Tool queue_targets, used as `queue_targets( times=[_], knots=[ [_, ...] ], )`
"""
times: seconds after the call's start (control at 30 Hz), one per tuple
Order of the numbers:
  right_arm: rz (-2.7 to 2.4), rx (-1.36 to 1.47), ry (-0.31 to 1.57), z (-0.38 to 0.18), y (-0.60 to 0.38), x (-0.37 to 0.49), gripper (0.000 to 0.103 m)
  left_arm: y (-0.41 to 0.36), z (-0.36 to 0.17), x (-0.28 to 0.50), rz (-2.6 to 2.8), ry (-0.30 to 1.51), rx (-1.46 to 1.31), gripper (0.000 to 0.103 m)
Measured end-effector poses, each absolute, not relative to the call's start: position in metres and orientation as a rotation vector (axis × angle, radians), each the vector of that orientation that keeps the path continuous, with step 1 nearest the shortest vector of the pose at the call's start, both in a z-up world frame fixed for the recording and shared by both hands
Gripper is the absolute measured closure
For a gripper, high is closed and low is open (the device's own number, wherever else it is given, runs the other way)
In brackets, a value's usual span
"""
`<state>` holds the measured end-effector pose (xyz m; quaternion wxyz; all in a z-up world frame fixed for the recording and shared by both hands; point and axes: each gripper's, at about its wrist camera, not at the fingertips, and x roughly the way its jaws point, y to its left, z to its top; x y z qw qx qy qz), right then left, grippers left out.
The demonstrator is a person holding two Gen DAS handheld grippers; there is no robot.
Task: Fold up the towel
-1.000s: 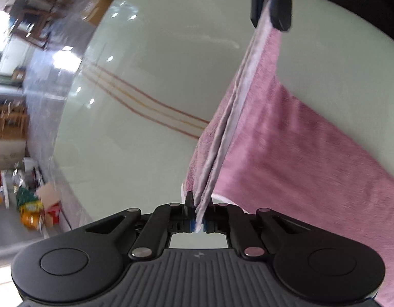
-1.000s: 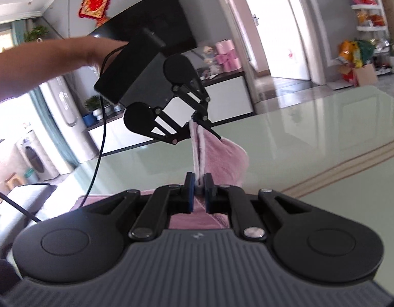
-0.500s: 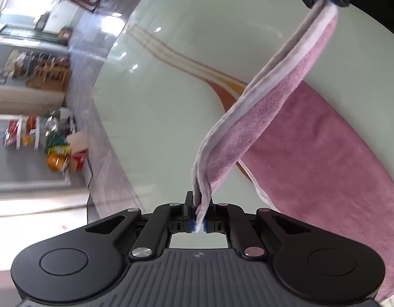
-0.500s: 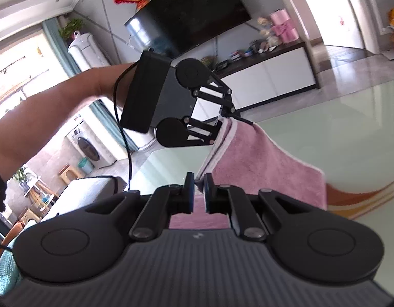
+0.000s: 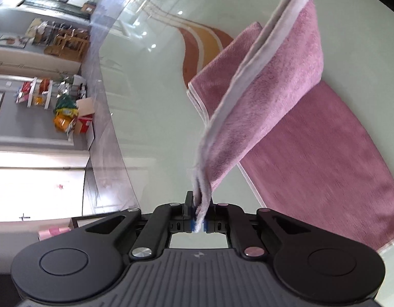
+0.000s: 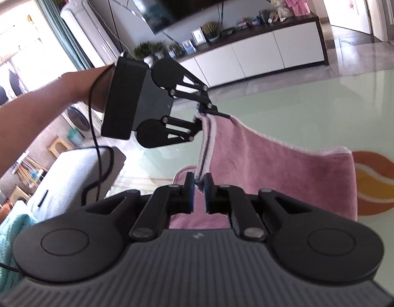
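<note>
Above the pale glass table (image 5: 151, 102), pink towel (image 5: 278, 97) stretched between both tools, left tool (image 5: 199, 216) clamped on one edge, right tool (image 6: 198, 192) pinching the other, lower centre of each frame.

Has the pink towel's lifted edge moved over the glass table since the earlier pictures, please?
Yes. In the left wrist view the towel edge has travelled toward the orange swirl, which was uncovered a second ago.

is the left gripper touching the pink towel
Touching: in the left wrist view the left gripper has its jaws clamped on the pink towel hem.
</note>
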<state>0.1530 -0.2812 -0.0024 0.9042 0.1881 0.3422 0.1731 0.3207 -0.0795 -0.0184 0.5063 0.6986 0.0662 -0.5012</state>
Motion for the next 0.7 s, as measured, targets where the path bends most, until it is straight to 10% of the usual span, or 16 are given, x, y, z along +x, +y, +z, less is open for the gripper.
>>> queue_targets(
  times=[0.47, 0.7],
  knots=[
    [0.448, 0.302, 0.767, -0.025, -0.212, 0.160, 0.095, -0.033, -0.041, 0.320, -1.186, 0.153, 1.647, 0.096],
    [0.578, 0.752, 0.738, -0.085, -0.212, 0.170, 0.087, -0.036, -0.031, 0.318, -1.176, 0.156, 1.633, 0.096]
  ],
)
